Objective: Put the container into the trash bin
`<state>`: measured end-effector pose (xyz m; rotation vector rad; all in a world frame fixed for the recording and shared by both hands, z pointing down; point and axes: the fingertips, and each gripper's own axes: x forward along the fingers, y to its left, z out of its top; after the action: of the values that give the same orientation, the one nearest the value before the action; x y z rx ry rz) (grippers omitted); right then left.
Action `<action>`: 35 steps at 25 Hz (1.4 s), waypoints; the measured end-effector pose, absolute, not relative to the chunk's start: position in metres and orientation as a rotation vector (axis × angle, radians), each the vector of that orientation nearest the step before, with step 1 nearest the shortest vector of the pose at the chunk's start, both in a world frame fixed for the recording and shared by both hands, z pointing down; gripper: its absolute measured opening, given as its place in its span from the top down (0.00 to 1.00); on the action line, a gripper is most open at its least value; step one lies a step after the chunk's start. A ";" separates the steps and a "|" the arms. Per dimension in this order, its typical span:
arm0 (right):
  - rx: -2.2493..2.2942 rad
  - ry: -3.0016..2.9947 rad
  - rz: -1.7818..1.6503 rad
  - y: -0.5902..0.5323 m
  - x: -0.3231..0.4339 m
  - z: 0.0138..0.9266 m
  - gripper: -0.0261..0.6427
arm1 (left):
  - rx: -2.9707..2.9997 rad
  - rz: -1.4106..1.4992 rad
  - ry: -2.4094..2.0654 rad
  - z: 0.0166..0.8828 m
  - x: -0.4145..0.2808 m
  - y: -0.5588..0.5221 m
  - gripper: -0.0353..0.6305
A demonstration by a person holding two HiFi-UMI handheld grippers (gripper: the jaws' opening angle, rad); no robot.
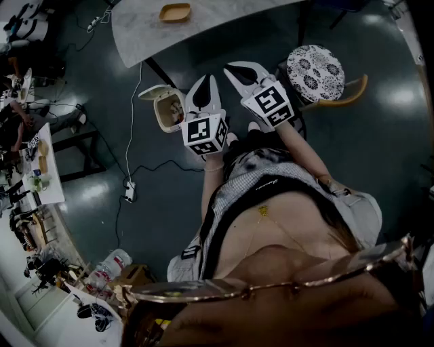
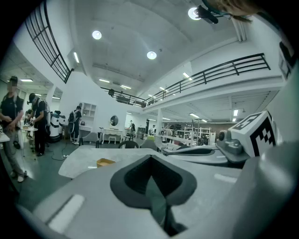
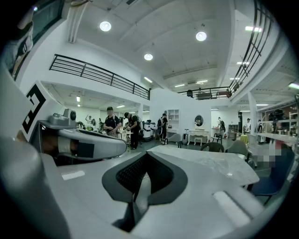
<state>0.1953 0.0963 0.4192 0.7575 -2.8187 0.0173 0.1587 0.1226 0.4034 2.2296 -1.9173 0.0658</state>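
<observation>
The container (image 1: 175, 12) is a shallow orange-yellow tray lying on the marble table (image 1: 135, 30) at the far side; in the left gripper view the container (image 2: 105, 162) shows small on the tabletop ahead. The cream trash bin (image 1: 168, 110) stands on the floor with its lid up, just left of my left gripper (image 1: 205, 85). Both grippers hang in the air in front of my body, side by side, short of the table. The left gripper (image 2: 152, 177) is shut with nothing in it. The right gripper (image 1: 237, 70) (image 3: 145, 175) is also shut and empty.
A chair with a patterned round cushion (image 1: 314, 68) stands right of the right gripper. A white cable (image 1: 132, 135) runs over the dark floor to a power strip (image 1: 129, 192). Benches with clutter (image 1: 41, 169) line the left. People (image 3: 112, 123) stand far across the hall.
</observation>
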 end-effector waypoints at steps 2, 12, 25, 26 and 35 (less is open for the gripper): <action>0.751 -2.836 0.044 0.096 0.201 0.416 0.92 | 2.227 0.063 -1.916 0.401 0.164 0.122 0.95; 0.663 -2.856 0.109 0.086 0.198 0.426 0.92 | 2.144 0.018 -1.930 0.408 0.157 0.118 0.95; 0.708 -2.832 0.150 0.033 0.172 0.434 0.92 | 2.145 0.024 -1.902 0.417 0.122 0.060 0.95; 0.715 -2.830 0.154 0.026 0.169 0.434 0.92 | 2.155 0.024 -1.894 0.416 0.120 0.053 0.95; 0.750 -2.826 0.119 -0.025 0.118 0.430 0.92 | 2.178 0.020 -1.850 0.418 0.073 -0.003 0.95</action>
<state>0.1180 -0.0252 0.4300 0.7502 -2.8261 0.1195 0.0726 -0.0032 0.4177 2.1779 -1.8503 0.0200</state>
